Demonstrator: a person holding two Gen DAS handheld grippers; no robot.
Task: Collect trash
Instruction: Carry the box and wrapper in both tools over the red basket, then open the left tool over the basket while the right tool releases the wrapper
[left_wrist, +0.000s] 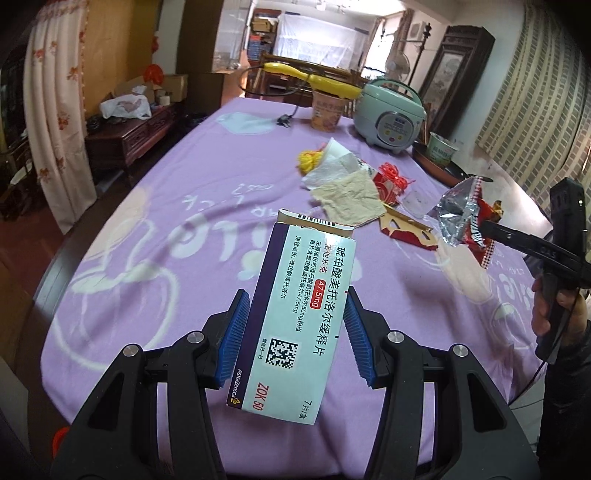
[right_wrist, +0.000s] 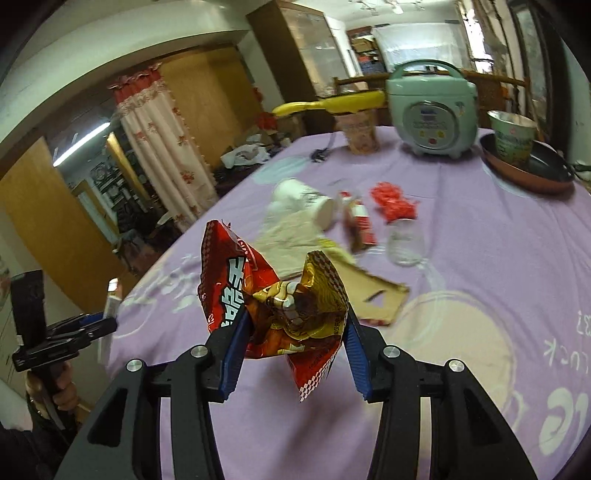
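Left tongs (left_wrist: 293, 334) clamped on a medicine box (left_wrist: 295, 314), blue pads vs both long sides, box lifted off the table (left_wrist: 166, 221). Right tongs (right_wrist: 295, 354) clamped on a crumpled red snack wrapper (right_wrist: 273, 299), also held above the purple cloth. More trash mid-table: beige napkin (left_wrist: 349, 201), torn red carton (left_wrist: 406, 227), white cup (right_wrist: 306, 206), red ribbon (right_wrist: 393, 201). Rice cooker (left_wrist: 388, 118) at far end.

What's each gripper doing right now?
Left gripper: shut on the pale blue cardboard medicine box.
Right gripper: shut on the crumpled red foil snack wrapper.
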